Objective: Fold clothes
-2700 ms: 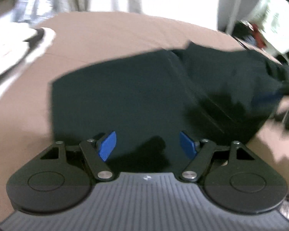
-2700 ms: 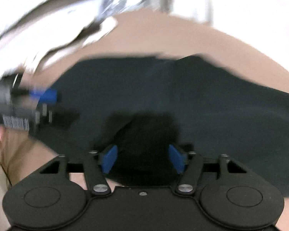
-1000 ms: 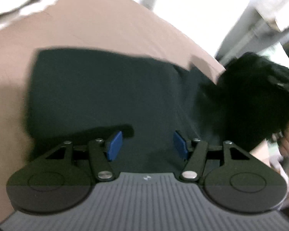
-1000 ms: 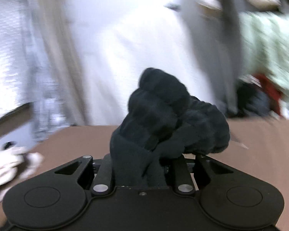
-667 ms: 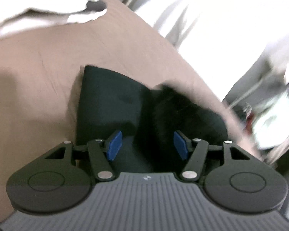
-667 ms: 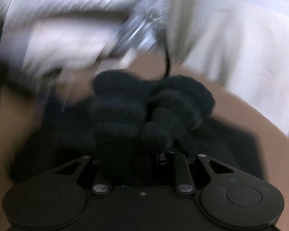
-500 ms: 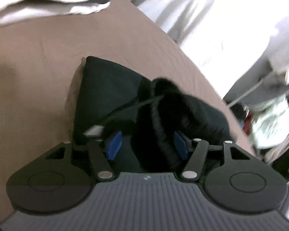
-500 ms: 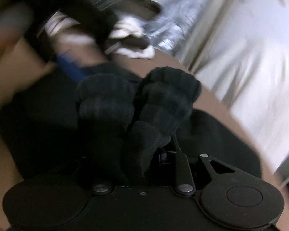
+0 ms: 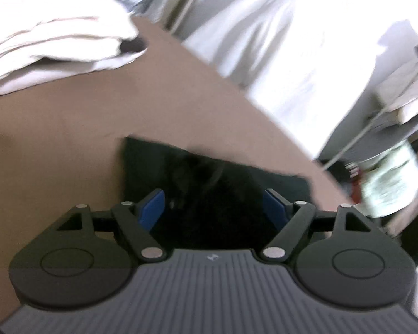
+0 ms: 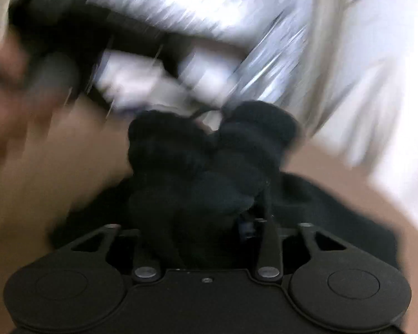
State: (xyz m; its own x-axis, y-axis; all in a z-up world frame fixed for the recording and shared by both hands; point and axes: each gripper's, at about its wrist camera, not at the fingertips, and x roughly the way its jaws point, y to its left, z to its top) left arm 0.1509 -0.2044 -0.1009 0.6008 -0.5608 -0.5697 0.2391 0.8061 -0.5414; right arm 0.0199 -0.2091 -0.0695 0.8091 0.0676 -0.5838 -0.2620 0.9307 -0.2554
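A black garment (image 9: 142,161) lies folded on the brown surface (image 9: 69,128). My left gripper (image 9: 213,211) hovers low over its near part, and its jaws are opening; dark cloth lies between the blue pads (image 9: 152,213), which stand apart from it. In the right wrist view, a thick bunch of the black garment (image 10: 209,161) rises from between the fingers of my right gripper (image 10: 206,228) and hides most of them. Those jaws are opening, with the bunch still wedged between them. The rest of the garment (image 10: 334,214) spreads flat beneath.
A pile of white clothes (image 9: 41,41) lies at the far left of the brown surface. White drapery (image 9: 292,41) hangs behind. Clutter (image 9: 390,178) stands past the right edge. A blurred hand (image 10: 2,89) and dark tool cross the right wrist view's upper left.
My right gripper swung down from mid-air and brought the bunched black cloth onto the flat part of the garment. The left gripper's jaws widened, and its view shifted along the garment.
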